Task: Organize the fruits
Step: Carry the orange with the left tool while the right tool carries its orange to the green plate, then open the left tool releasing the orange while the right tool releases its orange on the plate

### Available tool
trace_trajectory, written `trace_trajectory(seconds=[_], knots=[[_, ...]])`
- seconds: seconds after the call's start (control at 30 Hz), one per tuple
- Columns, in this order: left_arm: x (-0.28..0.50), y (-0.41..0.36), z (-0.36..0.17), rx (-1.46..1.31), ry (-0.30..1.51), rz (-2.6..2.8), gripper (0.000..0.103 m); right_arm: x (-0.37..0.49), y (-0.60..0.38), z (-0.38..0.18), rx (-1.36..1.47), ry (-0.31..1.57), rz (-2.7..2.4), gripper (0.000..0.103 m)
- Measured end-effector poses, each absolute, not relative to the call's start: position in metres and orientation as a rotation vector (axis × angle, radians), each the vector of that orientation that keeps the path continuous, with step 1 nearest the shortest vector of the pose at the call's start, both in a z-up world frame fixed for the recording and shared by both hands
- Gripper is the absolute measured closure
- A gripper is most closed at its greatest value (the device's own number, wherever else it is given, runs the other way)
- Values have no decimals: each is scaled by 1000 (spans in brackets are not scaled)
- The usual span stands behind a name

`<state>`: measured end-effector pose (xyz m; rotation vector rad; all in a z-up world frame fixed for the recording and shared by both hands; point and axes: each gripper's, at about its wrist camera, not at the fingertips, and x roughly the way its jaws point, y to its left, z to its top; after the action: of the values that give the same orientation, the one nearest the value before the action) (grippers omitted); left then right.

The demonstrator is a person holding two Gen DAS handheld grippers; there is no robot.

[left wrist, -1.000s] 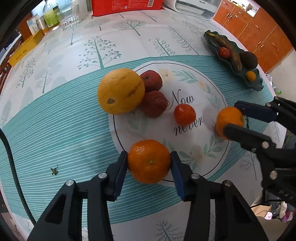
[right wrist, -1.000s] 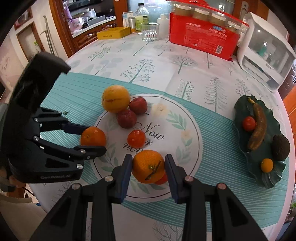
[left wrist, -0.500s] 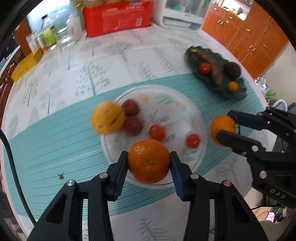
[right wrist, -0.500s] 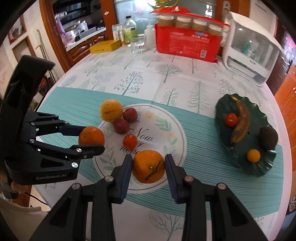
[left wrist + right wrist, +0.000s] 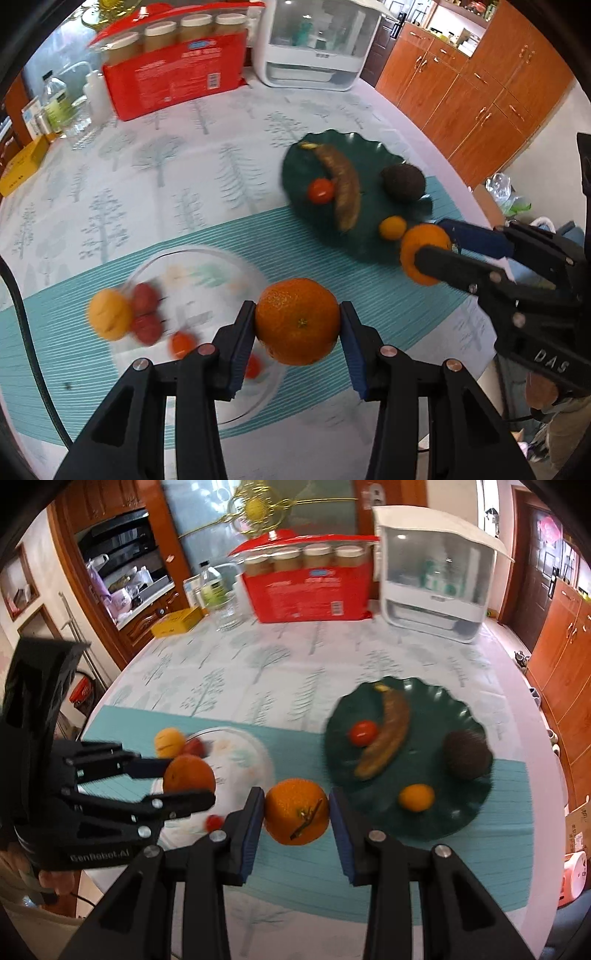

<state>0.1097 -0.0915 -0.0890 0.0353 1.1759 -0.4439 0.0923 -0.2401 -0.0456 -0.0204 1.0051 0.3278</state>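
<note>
Tablecloth (image 5: 192, 155) carried a green plate (image 5: 369, 236) holding a banana (image 5: 343, 184). Left gripper (image 5: 297, 334) was clamped on one orange (image 5: 297, 321); right gripper (image 5: 297, 814) was clamped on another orange (image 5: 297, 811), both raised above the cloth.

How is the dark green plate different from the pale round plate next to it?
The dark green plate has a wavy, scalloped rim; the pale plate has a smooth round one. The green one holds a banana, avocado, a tomato and a small orange fruit; the pale one holds reddish fruits. Both rest on the teal mat.
</note>
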Motion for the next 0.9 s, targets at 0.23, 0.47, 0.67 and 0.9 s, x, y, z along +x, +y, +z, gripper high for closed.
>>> trace_trajectory(seconds=[0.23,0.47,0.67,0.9], knots=[[136,-169,-102,-12,1182,-391,60,143,-310,-52,-53,1031,325,67],[176,-206,-130,-86,1220,-296,60,199,-336,-73,-77,1050,332,67],[193,-221,-147,-112,1245,-262,59,231,-339,-94,-62,1072,346,67],[201,-229,-157,-120,1265,-237,59,247,-338,-122,-60,1125,338,66]])
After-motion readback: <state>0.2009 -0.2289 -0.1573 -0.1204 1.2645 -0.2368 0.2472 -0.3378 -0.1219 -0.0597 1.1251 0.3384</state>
